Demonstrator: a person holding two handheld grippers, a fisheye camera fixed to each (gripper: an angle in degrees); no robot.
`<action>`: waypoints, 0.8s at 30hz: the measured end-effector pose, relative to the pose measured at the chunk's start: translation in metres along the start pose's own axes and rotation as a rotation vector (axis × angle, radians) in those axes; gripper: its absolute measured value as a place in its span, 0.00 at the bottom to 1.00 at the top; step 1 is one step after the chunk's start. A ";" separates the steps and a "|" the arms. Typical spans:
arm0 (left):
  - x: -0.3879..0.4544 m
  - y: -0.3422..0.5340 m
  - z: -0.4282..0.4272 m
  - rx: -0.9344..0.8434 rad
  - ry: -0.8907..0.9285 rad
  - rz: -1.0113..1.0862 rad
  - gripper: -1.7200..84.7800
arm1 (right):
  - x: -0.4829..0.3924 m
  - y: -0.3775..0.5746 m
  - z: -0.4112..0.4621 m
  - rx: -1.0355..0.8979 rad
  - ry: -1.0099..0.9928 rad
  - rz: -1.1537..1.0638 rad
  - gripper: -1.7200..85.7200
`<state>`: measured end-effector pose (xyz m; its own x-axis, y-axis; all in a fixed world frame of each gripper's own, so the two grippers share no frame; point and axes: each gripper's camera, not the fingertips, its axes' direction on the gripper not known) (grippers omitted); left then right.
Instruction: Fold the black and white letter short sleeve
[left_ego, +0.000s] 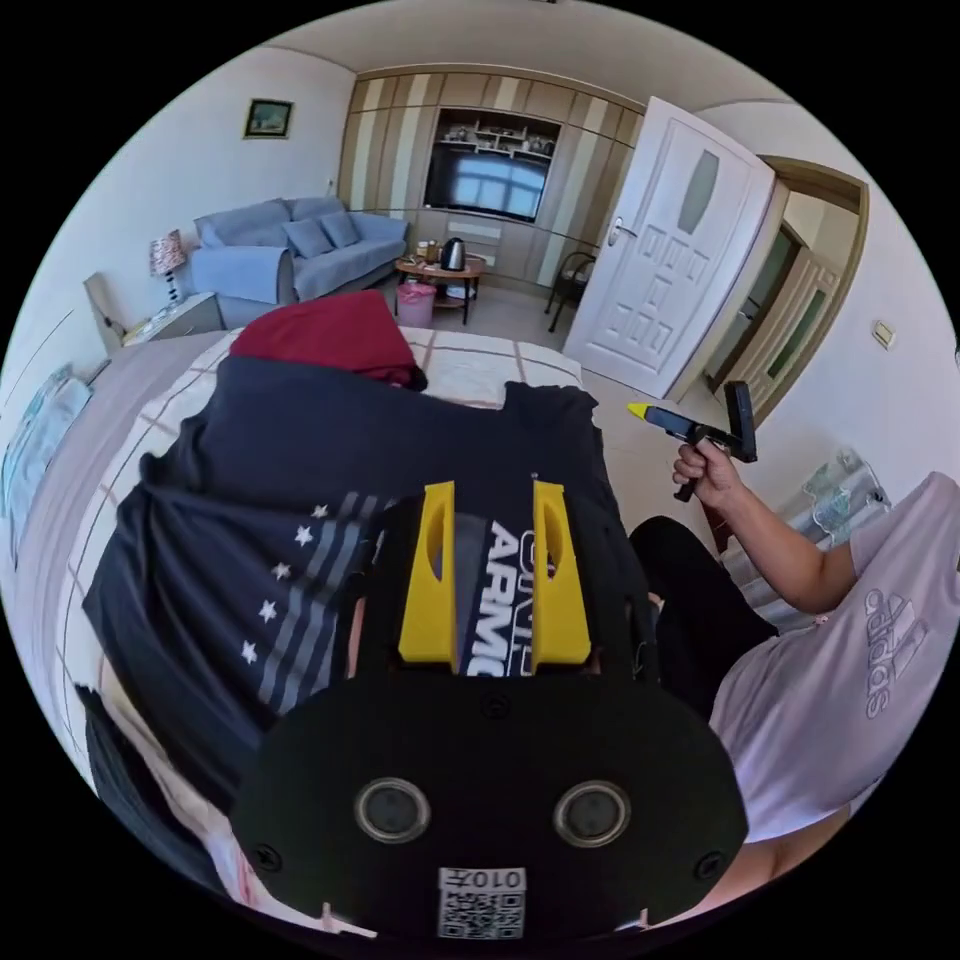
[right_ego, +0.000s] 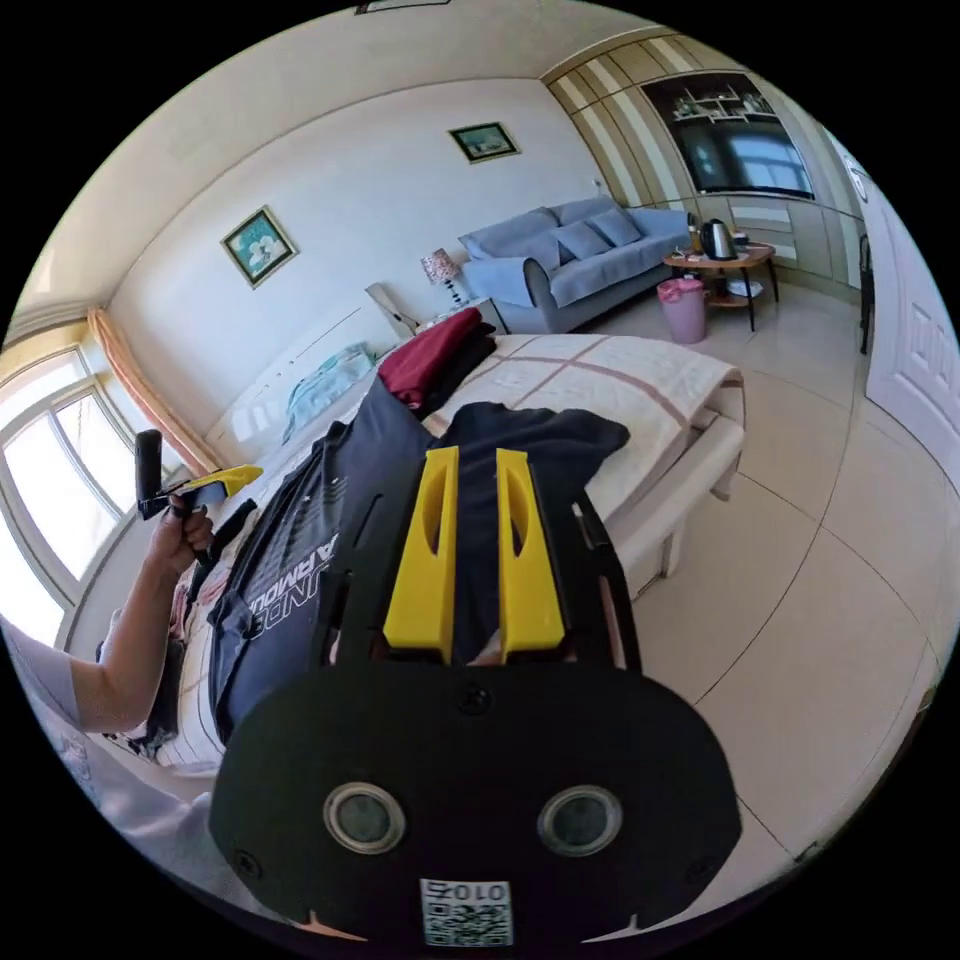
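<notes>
Dark lettered tee spread flat on the bed, both tongs held off it.

Left tongs (left_ego: 492, 575) hover at 6 o'clock over the short sleeve (left_ego: 300, 500), jaws parted and empty; right tongs (right_ego: 470, 555), also parted and empty, hang beyond its edge, probably lining up a grip. Further off at 12 o'clock, a red garment (left_ego: 330, 335) is stacked on the bed (right_ego: 610, 385).

The dark short sleeve shirt (left_ego: 300, 470) lies spread on the bed (right_ego: 620, 385), print side up (white block letters, stars and grey stripes across the chest). One sleeve (right_ego: 560, 430) seems to reach the bed's edge.
</notes>
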<state>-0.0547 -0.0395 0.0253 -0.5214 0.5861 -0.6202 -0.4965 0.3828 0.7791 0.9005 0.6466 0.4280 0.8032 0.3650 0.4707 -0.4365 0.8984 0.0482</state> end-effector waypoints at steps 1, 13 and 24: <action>0.001 -0.019 0.016 -0.016 0.015 0.009 0.14 | 0.022 -0.010 0.000 -0.012 0.024 0.049 0.13; -0.022 -0.230 0.236 -0.398 0.150 -0.061 0.10 | 0.111 -0.045 0.029 -0.100 -0.096 0.260 0.11; -0.070 -0.227 0.202 -0.104 0.447 0.121 0.02 | 0.035 -0.025 -0.058 0.099 -0.301 -0.012 0.06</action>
<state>0.2345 -0.0233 -0.0896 -0.8159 0.2488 -0.5219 -0.4689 0.2434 0.8491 0.9634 0.6509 0.3922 0.6589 0.2525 0.7086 -0.4767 0.8689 0.1336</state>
